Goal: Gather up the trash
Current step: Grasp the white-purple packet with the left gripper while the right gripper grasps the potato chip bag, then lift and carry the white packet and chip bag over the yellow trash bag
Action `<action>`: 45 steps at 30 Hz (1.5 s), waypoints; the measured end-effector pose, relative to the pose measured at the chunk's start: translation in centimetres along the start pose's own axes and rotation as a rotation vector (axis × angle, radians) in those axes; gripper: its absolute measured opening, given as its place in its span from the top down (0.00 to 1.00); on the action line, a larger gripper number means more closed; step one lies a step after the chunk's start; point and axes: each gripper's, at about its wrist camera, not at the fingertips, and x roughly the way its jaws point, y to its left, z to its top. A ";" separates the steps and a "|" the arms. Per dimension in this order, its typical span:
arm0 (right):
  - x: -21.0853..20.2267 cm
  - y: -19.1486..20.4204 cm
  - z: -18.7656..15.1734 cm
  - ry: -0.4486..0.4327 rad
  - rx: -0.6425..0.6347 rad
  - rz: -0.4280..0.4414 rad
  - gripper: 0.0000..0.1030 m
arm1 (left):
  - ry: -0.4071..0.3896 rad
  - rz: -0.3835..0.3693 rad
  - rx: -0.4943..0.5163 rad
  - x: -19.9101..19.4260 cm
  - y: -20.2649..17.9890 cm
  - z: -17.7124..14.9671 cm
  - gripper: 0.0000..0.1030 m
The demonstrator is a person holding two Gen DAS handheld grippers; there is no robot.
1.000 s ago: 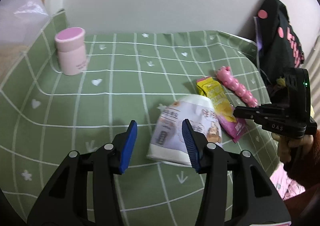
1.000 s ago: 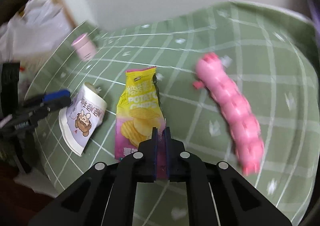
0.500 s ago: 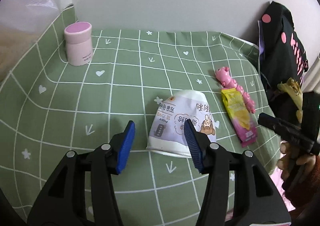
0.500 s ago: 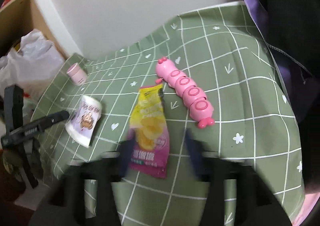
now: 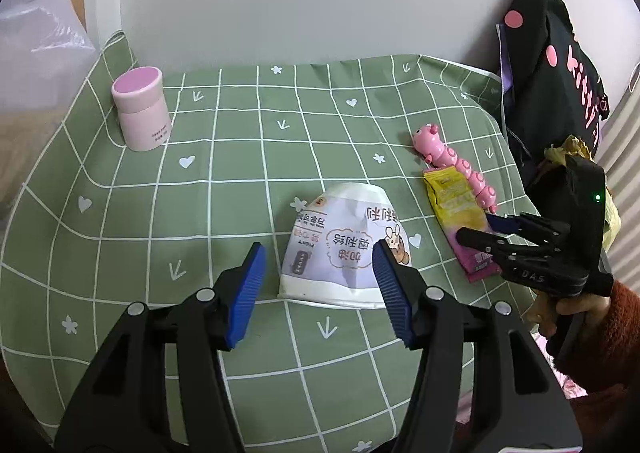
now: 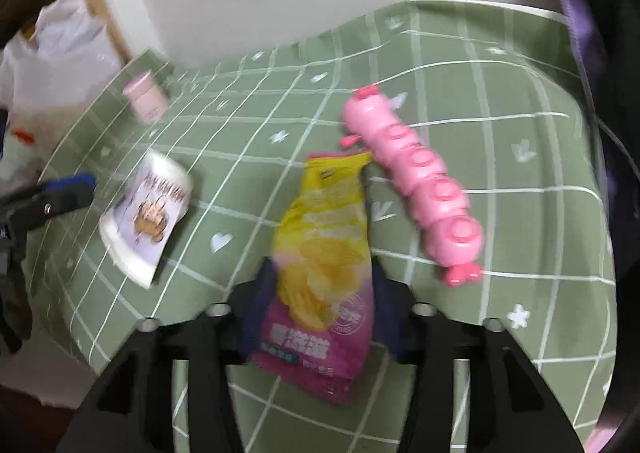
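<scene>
A crushed white paper cup (image 5: 344,249) with purple print lies on its side on the green checked cloth; it also shows in the right wrist view (image 6: 146,213). My left gripper (image 5: 318,293) is open, its blue fingertips on either side of the cup's near rim. A yellow and pink chip bag (image 6: 324,253) lies flat to the right; it shows in the left wrist view (image 5: 456,209) too. My right gripper (image 6: 320,309) is open with its fingers straddling the bag's lower half, and it appears in the left wrist view (image 5: 496,233).
A pink caterpillar toy (image 6: 416,181) lies just right of the bag. A pink lidded jar (image 5: 140,109) stands at the far left of the cloth. A white plastic bag (image 6: 52,65) sits off the table's left. Black clothing (image 5: 548,77) hangs at the right.
My right gripper opened, drew back, then came forward and down so its fingers now straddle the chip bag. My left gripper pulled back slightly and stays open by the cup.
</scene>
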 end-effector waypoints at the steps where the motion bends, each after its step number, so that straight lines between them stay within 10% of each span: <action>1: 0.0 0.3 0.1 0.007 -0.017 -0.002 0.67 | 0.005 0.000 0.003 0.1 -0.1 0.0 0.47; 3: -0.4 0.6 0.3 -0.001 -0.034 -0.016 0.98 | 0.013 0.001 0.011 0.4 -0.3 -0.1 0.46; 23: -4.9 -2.8 -0.1 -0.069 0.060 -0.045 0.98 | 0.107 0.000 0.047 5.7 -1.8 0.4 0.33; 33: -7.9 -4.6 -0.8 -0.126 0.106 -0.104 0.97 | 0.036 -0.036 0.019 3.5 -3.6 3.0 0.77; 45: -11.4 -6.8 -1.7 -0.184 0.186 -0.203 0.98 | -0.044 -0.091 0.174 2.9 -8.9 7.3 0.90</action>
